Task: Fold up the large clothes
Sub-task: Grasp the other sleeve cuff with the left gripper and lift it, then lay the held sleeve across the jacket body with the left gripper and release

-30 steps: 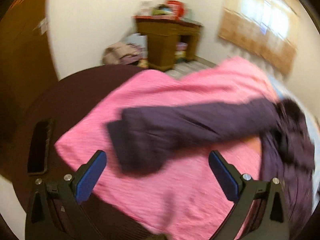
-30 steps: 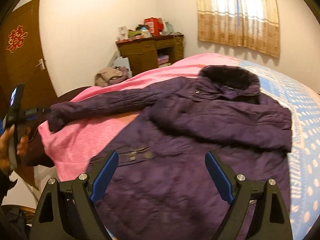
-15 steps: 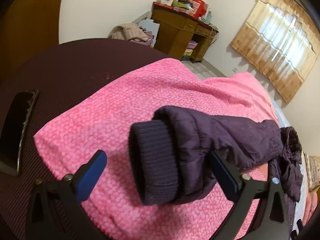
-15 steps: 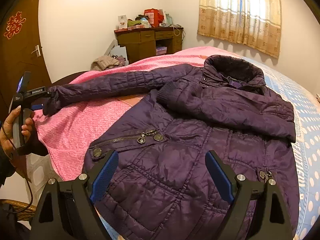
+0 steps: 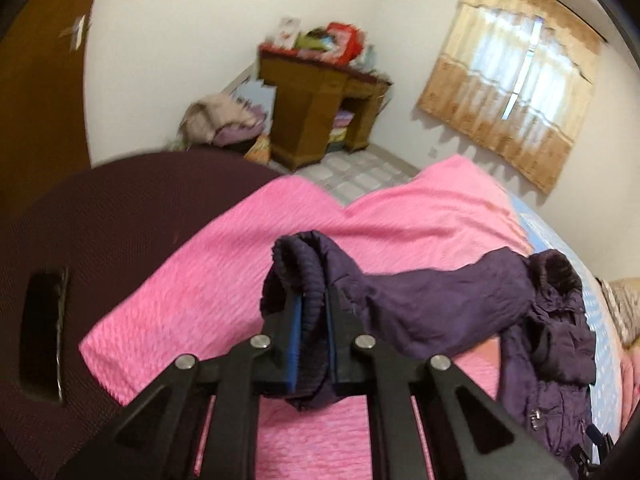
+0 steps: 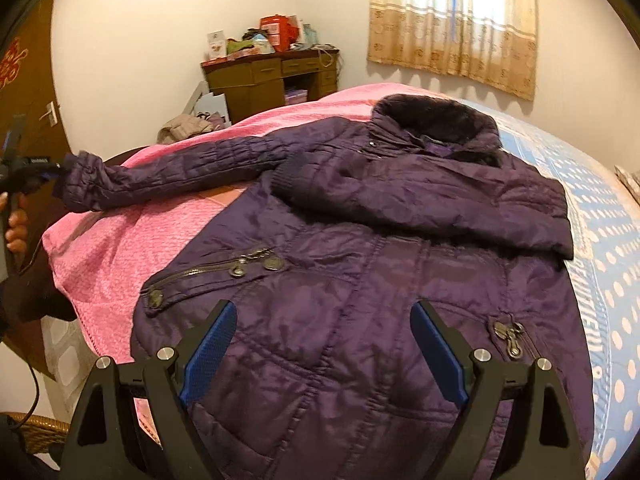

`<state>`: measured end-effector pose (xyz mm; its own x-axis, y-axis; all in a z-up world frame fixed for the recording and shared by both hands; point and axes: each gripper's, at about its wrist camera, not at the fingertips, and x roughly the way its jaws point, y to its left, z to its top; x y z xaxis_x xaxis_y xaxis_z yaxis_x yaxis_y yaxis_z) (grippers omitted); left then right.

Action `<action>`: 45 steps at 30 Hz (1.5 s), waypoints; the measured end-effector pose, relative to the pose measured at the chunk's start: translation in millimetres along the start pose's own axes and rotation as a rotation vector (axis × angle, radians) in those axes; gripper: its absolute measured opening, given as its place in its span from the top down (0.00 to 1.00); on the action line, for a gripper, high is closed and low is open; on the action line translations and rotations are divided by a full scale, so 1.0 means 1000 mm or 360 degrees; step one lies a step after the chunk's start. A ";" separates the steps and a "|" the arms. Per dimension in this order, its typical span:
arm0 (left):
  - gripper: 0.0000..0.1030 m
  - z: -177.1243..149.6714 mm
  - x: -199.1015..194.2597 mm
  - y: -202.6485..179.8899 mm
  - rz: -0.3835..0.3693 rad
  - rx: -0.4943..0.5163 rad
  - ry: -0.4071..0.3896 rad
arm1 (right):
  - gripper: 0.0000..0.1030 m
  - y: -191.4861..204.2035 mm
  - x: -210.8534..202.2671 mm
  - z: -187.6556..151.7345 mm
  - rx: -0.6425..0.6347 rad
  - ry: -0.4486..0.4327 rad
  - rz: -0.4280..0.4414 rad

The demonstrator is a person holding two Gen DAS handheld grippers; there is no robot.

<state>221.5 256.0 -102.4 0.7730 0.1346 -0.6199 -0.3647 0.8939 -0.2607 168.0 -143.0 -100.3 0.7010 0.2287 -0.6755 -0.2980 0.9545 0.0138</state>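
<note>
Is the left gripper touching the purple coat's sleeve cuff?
Touching. In the left wrist view the left gripper has its blue pads pressed on both sides of the ribbed sleeve cuff, which is squeezed between them.

White walls (image 6: pixel 140 40) close the room. A brown desk (image 6: pixel 260 80) piled with clutter stands at upper centre against the far wall, with a heap of clothes (image 6: pixel 184 128) on the floor to its left. A beige curtain (image 6: pixel 456 20), lit by daylight, hangs upper right. A brown door (image 5: pixel 36 80) fills the upper left. Pale floor tiles (image 5: pixel 360 176) show beside the desk.
</note>
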 end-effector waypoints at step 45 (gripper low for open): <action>0.12 -0.042 0.019 -0.242 -0.0228 0.0807 -0.0103 | 0.14 -0.153 0.009 0.055 0.0560 -0.0049 0.0132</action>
<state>302.8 24.3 -82.8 0.8331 0.0079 -0.5531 0.0312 0.9976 0.0614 255.8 -275.9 -68.1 0.7045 0.3086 -0.6391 -0.1173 0.9387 0.3240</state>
